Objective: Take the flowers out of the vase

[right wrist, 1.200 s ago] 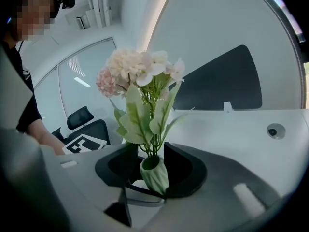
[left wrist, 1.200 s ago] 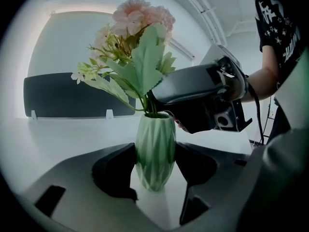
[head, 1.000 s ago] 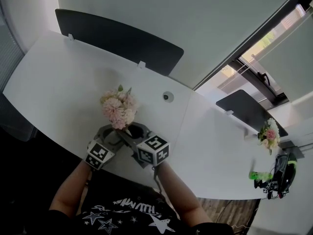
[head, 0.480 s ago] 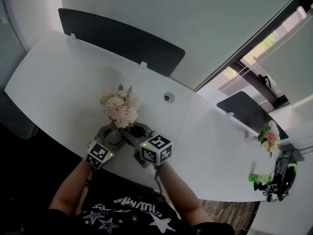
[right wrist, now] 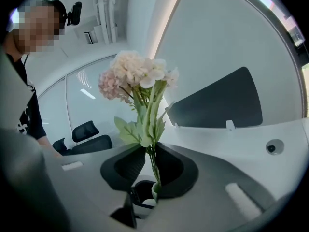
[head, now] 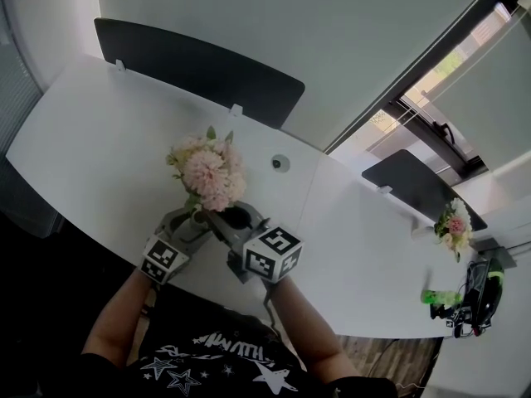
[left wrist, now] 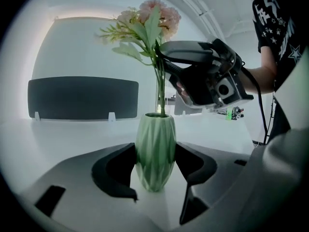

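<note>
A bunch of pink and cream flowers (head: 209, 172) stands with its stems in a ribbed green vase (left wrist: 154, 166) on the white table (head: 99, 139). My left gripper (left wrist: 155, 149) is shut on the vase, one jaw against each side. My right gripper (right wrist: 152, 154) has just been closing and is shut on the flower stems (right wrist: 153, 166) right above the vase mouth. In the left gripper view the right gripper (left wrist: 203, 76) holds the stems below the blooms (left wrist: 152, 18), and the stem ends still reach into the vase. In the head view both grippers meet under the flowers near the table's front edge.
A dark divider panel (head: 199, 65) runs along the table's far edge, and a round grommet (head: 280, 163) lies behind the flowers. A second bouquet (head: 453, 226) and a green-and-black device (head: 477, 293) sit at the far right. The person's arms come in over the front edge.
The right gripper has closed on the stems and risen, lifting the flowers, which now look larger in the head view. The left gripper and the vase have stayed put.
</note>
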### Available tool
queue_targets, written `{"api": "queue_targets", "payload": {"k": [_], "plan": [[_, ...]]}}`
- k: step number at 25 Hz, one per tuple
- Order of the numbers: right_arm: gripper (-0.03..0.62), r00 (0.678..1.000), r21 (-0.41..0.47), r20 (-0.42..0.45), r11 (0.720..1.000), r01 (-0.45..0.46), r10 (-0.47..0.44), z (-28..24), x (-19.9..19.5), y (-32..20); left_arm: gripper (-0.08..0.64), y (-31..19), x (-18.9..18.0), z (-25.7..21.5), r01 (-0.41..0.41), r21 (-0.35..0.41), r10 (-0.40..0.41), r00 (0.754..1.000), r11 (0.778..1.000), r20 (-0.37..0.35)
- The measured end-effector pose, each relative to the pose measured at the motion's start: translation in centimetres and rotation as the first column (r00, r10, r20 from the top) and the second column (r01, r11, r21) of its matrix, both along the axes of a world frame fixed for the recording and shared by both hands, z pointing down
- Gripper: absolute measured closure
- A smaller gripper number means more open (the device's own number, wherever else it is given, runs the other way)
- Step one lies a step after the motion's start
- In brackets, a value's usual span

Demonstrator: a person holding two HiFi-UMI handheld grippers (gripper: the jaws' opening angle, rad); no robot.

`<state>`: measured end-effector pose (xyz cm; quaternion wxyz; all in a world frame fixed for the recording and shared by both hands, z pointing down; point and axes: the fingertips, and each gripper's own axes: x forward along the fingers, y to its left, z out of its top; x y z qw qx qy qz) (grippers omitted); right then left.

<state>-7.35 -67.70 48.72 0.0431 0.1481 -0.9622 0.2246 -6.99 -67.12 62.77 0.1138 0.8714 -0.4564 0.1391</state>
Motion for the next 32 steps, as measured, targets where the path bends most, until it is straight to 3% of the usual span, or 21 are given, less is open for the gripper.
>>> {"api": "queue_targets", "payload": {"k": [12,24,32], "plan": [[0.528,0.981,0.028,0.152,0.992,-0.126,0.12,-6.7,4.0,-1.3,0.291,-0.2,0.1,0.1,0.007,0.01,-0.007,1.0,1.0,0.004],[0.528,0.953,-0.018,0.144,0.964,-0.265,0.265,-5.9,9.5,-2.3,0.288,-0.6,0.1,-0.2,0.042,0.021,-0.043,0.998,0.999,0.035],[0.528,0.955,-0.038,0.112,0.962,-0.272,0.275,-4.3,10.2,-2.3,0.213,-1.1,-0.3,0.2,0.06,0.0,-0.06,0.996,0.998,0.06]]}}
